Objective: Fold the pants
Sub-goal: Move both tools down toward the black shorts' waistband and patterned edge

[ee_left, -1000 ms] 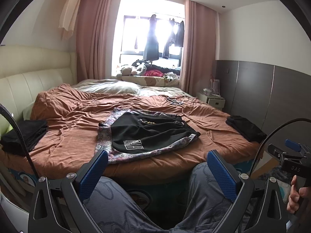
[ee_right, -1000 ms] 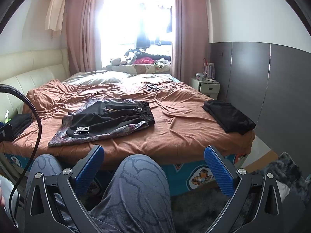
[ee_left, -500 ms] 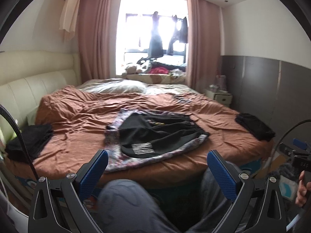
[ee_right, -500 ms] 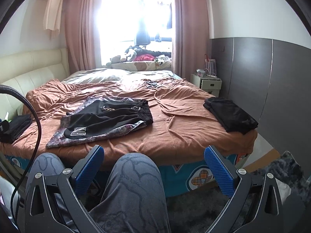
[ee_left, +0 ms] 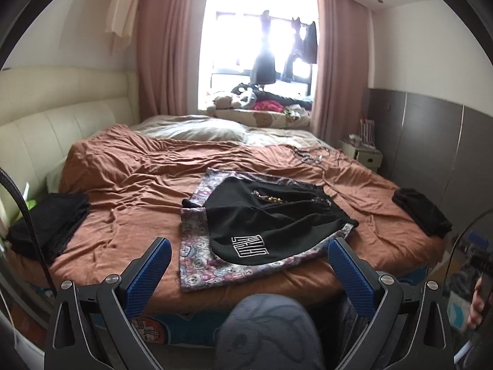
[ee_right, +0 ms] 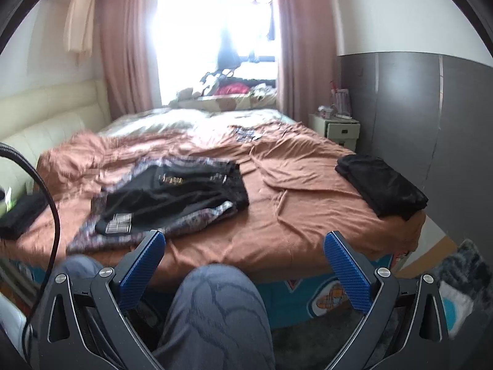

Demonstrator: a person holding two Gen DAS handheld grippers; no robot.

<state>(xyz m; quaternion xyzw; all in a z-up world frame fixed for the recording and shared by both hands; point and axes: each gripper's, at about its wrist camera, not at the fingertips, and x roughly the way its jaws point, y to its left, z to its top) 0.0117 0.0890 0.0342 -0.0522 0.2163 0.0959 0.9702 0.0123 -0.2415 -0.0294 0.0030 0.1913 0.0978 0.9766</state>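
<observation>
Two grippers are seen held apart from a wide bed covered by a rumpled rust-brown sheet, and each is spread wide with nothing between its blue ribbed pads. The left gripper is held low before the near edge of the bed, and the right gripper is likewise held short of that edge. A knee in grey patterned fabric is seen between the fingers in both views.

The black pants with a white outlined logo are laid on the bed, near its front edge and toward the middle, spread loosely over a purple-and-white patterned cloth that shows beneath them on the near and far sides. The logo end is turned toward the near edge of the bed. Neither gripper is in contact with the pants.

A folded pile of black clothing is placed at the right front corner of the bed, well apart from the pants. Another dark folded pile is placed at the left side of the bed, beside the cream padded headboard. Behind the bed, a bright window between pink curtains is seen, with dark garments hung against it
</observation>
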